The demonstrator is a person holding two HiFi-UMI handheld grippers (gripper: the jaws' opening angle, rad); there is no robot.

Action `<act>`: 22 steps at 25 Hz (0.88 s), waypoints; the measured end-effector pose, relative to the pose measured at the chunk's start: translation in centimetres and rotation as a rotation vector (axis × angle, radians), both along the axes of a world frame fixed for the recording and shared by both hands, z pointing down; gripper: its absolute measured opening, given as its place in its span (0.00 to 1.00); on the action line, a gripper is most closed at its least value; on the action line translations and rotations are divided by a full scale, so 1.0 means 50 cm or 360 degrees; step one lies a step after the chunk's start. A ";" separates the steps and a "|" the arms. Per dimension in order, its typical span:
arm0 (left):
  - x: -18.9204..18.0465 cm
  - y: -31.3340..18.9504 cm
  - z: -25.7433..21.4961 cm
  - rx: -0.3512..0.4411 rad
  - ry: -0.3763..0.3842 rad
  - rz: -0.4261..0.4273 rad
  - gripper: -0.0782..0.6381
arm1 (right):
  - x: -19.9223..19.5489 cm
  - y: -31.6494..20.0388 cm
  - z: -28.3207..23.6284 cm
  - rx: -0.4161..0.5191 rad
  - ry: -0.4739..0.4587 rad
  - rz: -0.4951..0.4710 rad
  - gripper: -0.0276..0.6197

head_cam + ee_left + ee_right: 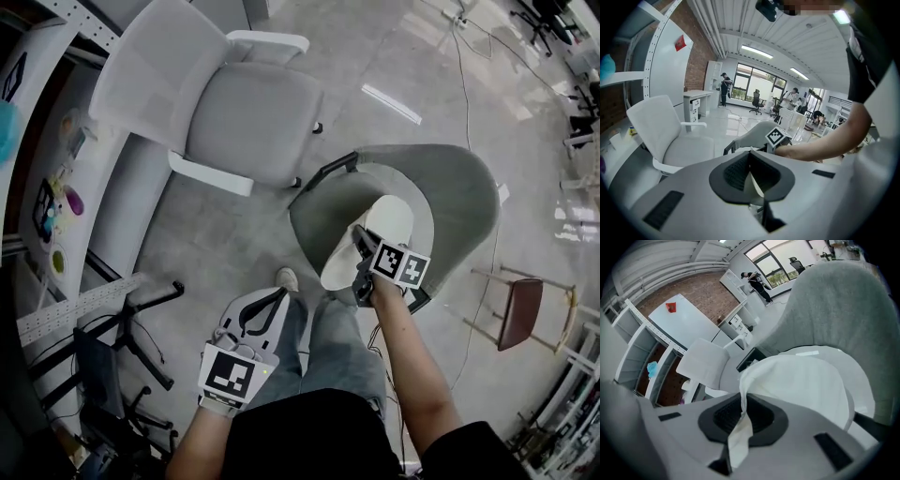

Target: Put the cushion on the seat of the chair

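Observation:
A white cushion point(370, 239) lies tilted in the grey-green tub chair point(459, 197), its near edge lifted off the seat. My right gripper point(361, 246) is over the chair's front edge, shut on that near edge. In the right gripper view the cushion point(806, 385) spreads over the seat below the chair's back point(843, 305), and a fold of its cloth is pinched in my right gripper point(742, 401). My left gripper point(279, 294) hangs low by the person's leg, away from the chair, with jaws together and nothing held. The left gripper point(751, 161) faces the right hand's marker cube point(776, 137).
A white office chair point(234, 112) stands just left of and behind the tub chair. A small wooden stool point(520, 314) is at the right. A black chair base point(131, 328) and a white bench point(56, 187) line the left side. A cable point(464, 84) runs across the floor.

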State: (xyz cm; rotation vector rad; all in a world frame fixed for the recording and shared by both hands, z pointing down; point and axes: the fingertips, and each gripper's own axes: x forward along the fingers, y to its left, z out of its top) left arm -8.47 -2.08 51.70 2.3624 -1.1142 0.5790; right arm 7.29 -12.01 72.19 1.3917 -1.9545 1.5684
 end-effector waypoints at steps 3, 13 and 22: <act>-0.018 0.006 0.008 -0.0013 -0.0004 -0.0053 0.12 | -0.019 -0.024 0.036 -0.0038 0.0004 -0.0025 0.10; -0.066 0.016 0.028 -0.0056 -0.0016 -0.0211 0.12 | -0.081 -0.085 0.151 -0.0172 -0.0011 -0.0076 0.11; -0.110 0.031 0.072 -0.0130 -0.0047 -0.0347 0.12 | -0.116 -0.121 0.248 -0.0239 0.0071 -0.0139 0.12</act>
